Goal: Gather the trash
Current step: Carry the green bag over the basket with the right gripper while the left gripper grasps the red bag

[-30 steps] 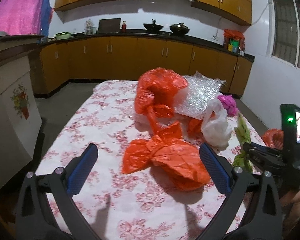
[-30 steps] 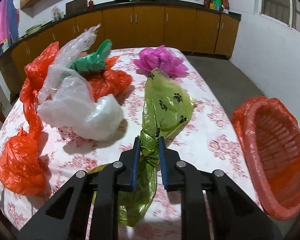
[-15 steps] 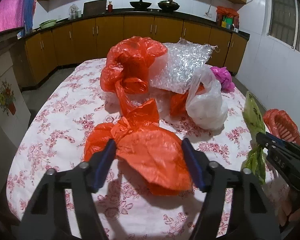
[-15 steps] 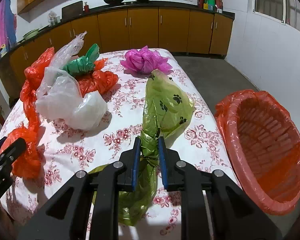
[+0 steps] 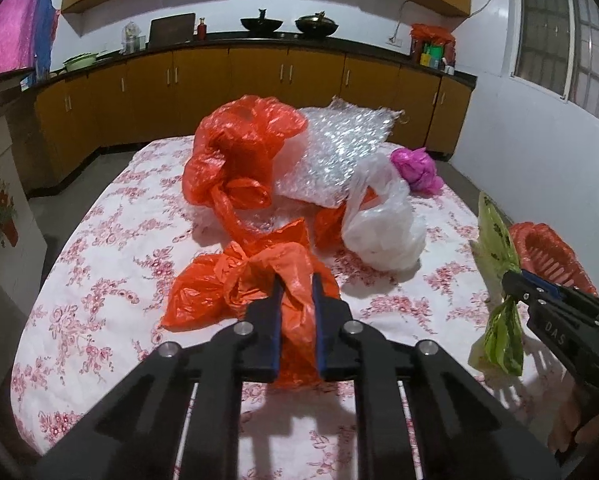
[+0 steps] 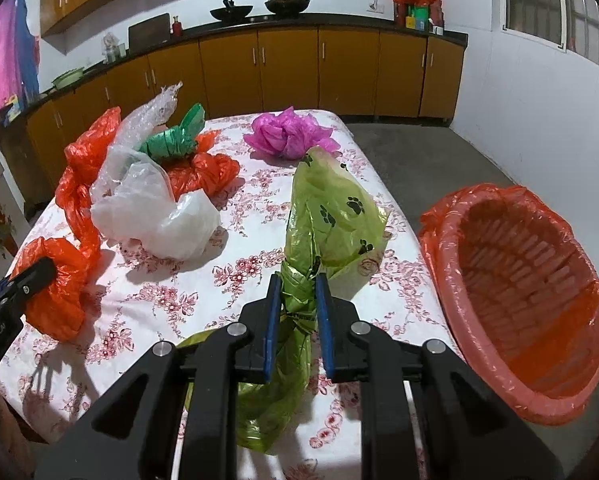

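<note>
Orange bag point(image 5: 255, 280) bunched between the closing left jaws (pads touching).

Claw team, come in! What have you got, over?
Left claw closing on orange bag. Right claw shut on green paw-print bag. Lined bin beside table; nothing in the way.
</note>
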`<state>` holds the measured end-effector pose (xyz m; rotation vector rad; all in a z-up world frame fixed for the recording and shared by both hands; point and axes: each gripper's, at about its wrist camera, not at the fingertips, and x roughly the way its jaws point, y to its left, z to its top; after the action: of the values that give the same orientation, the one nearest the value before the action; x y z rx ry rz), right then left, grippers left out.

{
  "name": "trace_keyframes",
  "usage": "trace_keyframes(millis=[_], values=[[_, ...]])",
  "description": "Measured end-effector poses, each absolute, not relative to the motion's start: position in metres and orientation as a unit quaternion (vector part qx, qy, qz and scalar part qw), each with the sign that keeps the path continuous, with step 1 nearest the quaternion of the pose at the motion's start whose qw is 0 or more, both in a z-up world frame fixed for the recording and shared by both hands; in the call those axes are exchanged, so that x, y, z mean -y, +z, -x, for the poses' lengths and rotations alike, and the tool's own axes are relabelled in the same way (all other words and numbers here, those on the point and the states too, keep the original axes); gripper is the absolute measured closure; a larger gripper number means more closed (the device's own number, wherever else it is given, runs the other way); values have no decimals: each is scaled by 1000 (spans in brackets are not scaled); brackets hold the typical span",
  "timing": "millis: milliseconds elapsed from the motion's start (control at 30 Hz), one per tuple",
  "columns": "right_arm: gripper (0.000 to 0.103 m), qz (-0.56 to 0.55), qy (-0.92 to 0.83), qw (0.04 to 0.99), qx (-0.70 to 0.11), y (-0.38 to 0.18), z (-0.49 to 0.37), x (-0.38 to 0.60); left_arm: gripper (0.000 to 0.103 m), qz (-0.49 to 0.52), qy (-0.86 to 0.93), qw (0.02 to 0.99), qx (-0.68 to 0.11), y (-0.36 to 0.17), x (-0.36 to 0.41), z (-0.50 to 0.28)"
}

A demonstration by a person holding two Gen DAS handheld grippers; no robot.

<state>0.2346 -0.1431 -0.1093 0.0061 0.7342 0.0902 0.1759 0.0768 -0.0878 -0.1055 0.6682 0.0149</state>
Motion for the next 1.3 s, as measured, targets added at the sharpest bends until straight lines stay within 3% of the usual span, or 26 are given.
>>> trace_keyframes(millis=[700,1300], values=[[85,-37,-1,957,-289,-59,-199,212,90,44,-103,963,-246,-13,-1,-155],[85,-77,-113,952,-275,-57,-189,321,90,27,-247,935,-252,-12,138,-202]])
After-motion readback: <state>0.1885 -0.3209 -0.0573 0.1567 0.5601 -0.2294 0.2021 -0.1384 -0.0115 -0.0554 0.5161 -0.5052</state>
